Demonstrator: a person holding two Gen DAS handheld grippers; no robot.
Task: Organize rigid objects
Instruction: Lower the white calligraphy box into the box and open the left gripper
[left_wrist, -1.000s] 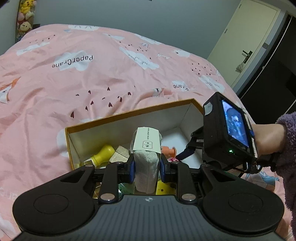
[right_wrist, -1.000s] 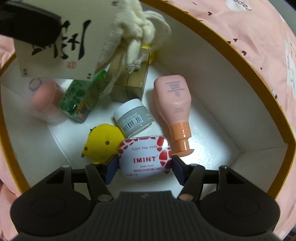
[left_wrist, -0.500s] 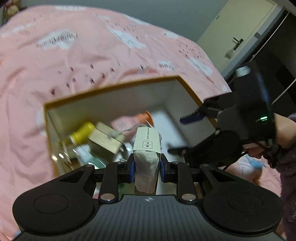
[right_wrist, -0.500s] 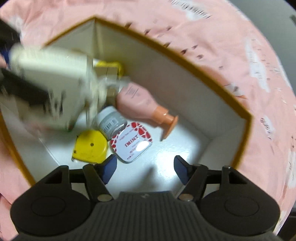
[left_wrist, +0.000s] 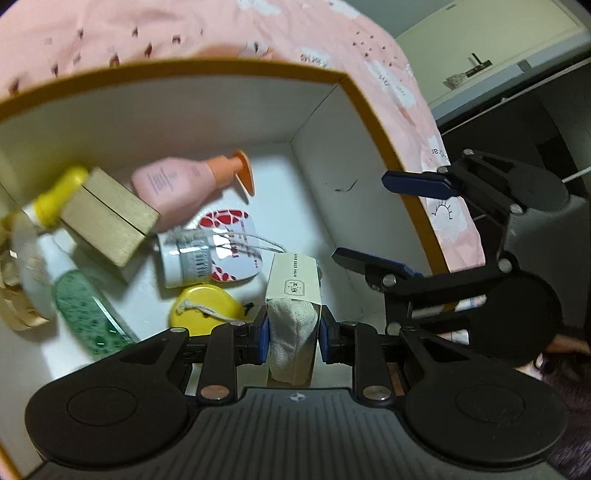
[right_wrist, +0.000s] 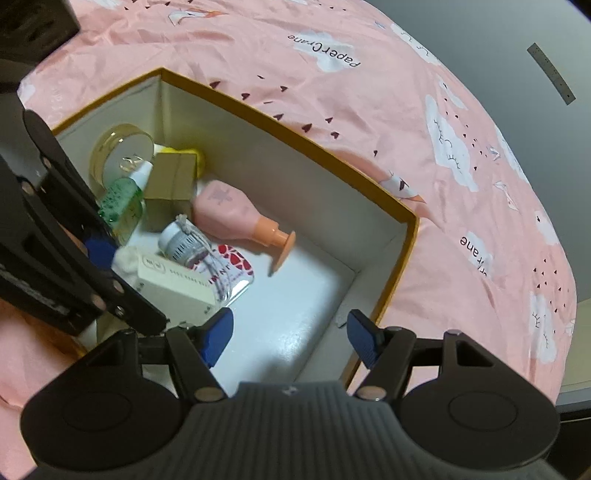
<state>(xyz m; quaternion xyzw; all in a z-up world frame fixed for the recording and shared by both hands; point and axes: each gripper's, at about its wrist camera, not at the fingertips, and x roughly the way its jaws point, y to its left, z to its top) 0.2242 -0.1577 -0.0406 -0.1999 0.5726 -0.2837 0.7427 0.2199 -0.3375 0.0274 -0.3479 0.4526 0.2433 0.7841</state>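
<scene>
My left gripper (left_wrist: 291, 334) is shut on a white cloth bundle with a cream paper band (left_wrist: 293, 295), held low inside the orange-rimmed box (left_wrist: 369, 107); the bundle also shows in the right wrist view (right_wrist: 173, 284). My right gripper (right_wrist: 290, 338) is open and empty, above the box's near right side; it shows in the left wrist view (left_wrist: 391, 221). In the box lie a red-and-white mint tin (right_wrist: 236, 269), a grey jar (right_wrist: 179, 240), a pink bottle (right_wrist: 229, 212), a yellow tape measure (left_wrist: 205, 304), a green bottle (right_wrist: 120, 203) and a tan carton (right_wrist: 171, 177).
The box sits on a pink bed cover (right_wrist: 369, 92) with cloud prints. A round clear-lidded jar (right_wrist: 122, 151) leans in the box's far corner. The white box floor (right_wrist: 295, 306) on the right side is bare. A door (left_wrist: 480, 55) and dark furniture stand beyond the bed.
My right gripper let go of the mint tin, which now lies in the box, and drew back up and out. My left gripper moved down into the box with the bundle.
</scene>
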